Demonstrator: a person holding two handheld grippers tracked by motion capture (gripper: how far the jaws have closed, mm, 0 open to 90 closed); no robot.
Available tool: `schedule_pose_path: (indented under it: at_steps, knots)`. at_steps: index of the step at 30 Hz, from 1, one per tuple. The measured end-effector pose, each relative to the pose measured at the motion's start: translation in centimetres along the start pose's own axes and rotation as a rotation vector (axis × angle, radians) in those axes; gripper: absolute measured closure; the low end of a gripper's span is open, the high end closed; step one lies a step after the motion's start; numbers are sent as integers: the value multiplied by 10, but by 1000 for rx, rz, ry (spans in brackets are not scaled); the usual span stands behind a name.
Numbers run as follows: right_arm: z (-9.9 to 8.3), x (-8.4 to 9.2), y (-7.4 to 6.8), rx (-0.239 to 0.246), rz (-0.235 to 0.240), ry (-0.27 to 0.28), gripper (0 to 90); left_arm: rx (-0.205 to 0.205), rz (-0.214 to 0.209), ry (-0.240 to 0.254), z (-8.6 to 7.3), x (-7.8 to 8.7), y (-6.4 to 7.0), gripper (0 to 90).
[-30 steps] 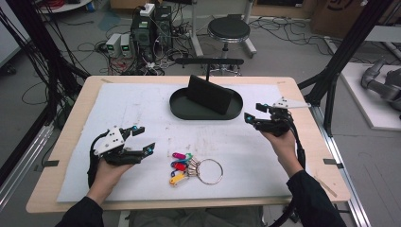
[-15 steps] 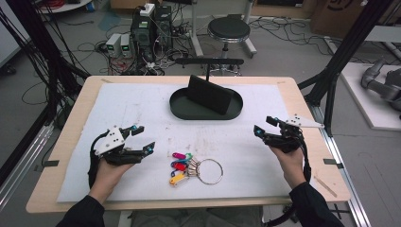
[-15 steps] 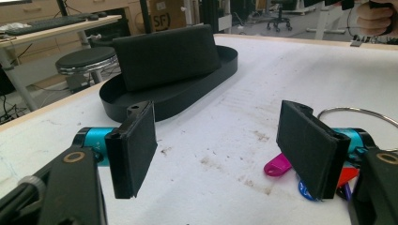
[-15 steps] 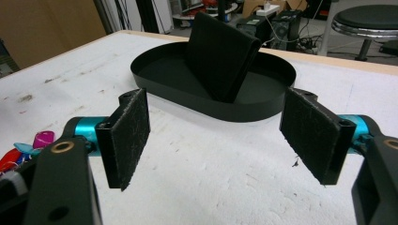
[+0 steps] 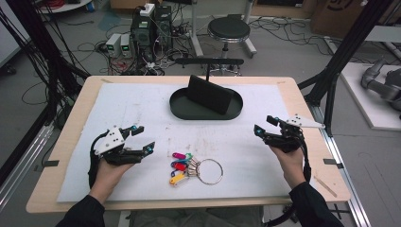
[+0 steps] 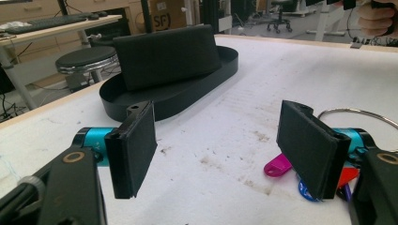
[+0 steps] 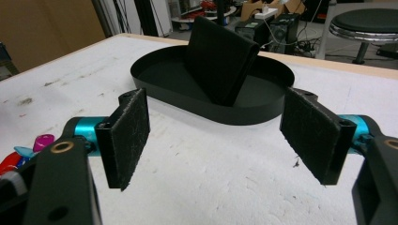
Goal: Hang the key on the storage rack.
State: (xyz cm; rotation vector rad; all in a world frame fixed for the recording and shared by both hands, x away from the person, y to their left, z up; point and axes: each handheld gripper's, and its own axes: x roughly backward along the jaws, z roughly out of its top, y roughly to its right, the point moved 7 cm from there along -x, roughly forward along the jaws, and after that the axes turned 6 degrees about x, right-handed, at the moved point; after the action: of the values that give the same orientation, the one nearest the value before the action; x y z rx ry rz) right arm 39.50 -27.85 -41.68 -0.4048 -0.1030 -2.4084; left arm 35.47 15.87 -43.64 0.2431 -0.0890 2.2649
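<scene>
High view: right gripper drawn back from beside tray toward the near right, jaws spread, empty. Left gripper unmoved, jaws spread too. Wallet leaning in tray, key ring between grippers (likely next target).

One legible marking noted: the letters "SF" in dark print, enclosed in bracket-like strokes, on the face of a brown cardboard box standing on the floor beyond the table in the left gripper view. In the high view, a cardboard box at the top right edge carries a dark printed mark, cut off by the frame and too blurred to read. No other text, number or label is readable.
</scene>
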Motion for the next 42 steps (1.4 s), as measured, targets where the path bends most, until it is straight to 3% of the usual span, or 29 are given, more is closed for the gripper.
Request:
schedule_pose_path:
  at_steps: [6,17,26,32,38,42]
  knots:
    - [-3,0,2,-3,3,-9,232,22,-2,-17,-2,-1,-1,287]
    - [-11,-2,-7,27,22,-44,267,17,-23,-34,0,-6,8,313]
    - [-14,-5,-16,57,50,-78,287,49,-135,-36,9,-24,26,347]
    - [-16,0,-12,53,44,-62,287,82,-182,-69,14,-49,42,273]
    - [-15,5,-6,47,32,-49,287,38,-240,-118,18,-70,60,248]
    - [-15,8,-5,39,27,-45,287,35,-281,-165,18,-88,72,261]
